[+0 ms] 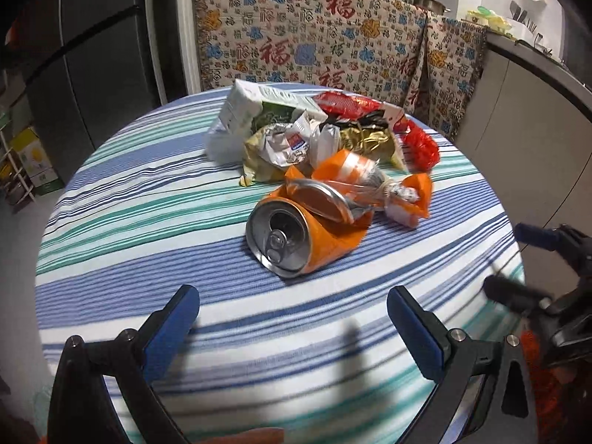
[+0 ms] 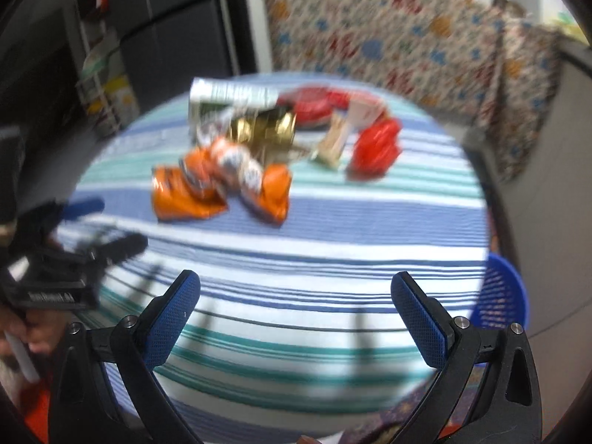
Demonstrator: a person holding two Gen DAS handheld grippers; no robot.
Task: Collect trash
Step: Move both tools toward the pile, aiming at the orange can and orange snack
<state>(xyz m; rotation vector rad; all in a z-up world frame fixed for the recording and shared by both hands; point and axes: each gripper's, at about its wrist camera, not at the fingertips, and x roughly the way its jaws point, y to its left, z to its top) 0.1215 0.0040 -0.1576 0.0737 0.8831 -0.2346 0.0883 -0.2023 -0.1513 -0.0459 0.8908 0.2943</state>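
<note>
The trash sits in one heap on the far half of the round striped table point(image 1: 148, 222), above centre in both wrist views. Nearest the left gripper point(image 1: 292, 314) lies a crushed orange can point(image 1: 296, 236) on its side, its silver lid facing the camera. It looks light and thin-walled, likely slick on the printed side and sharp along the torn crumples; the dented waist just behind the lid rim seems the best place to pinch, since the round lid end would probably slip. Touching it behind is a twisted orange wrapper point(image 1: 388, 188), soft and springy, best taken at the knotted middle. Further back are a gold foil bag point(image 1: 366, 140), a white and green carton point(image 1: 251, 107) and a red crumpled wrapper point(image 1: 421, 144), all light, so a nudge could scatter them.

Both grippers hang over the near part of the table with jaws spread wide and nothing between them. The right gripper point(image 2: 296, 314) has a blurred view; it also shows at the right edge of the left wrist view, well apart from the heap.

Bare cloth lies between the grippers and the heap, giving room to approach. The table drops away at lower right, where a blue perforated basket point(image 2: 499, 296) stands just beyond the rim.
</note>
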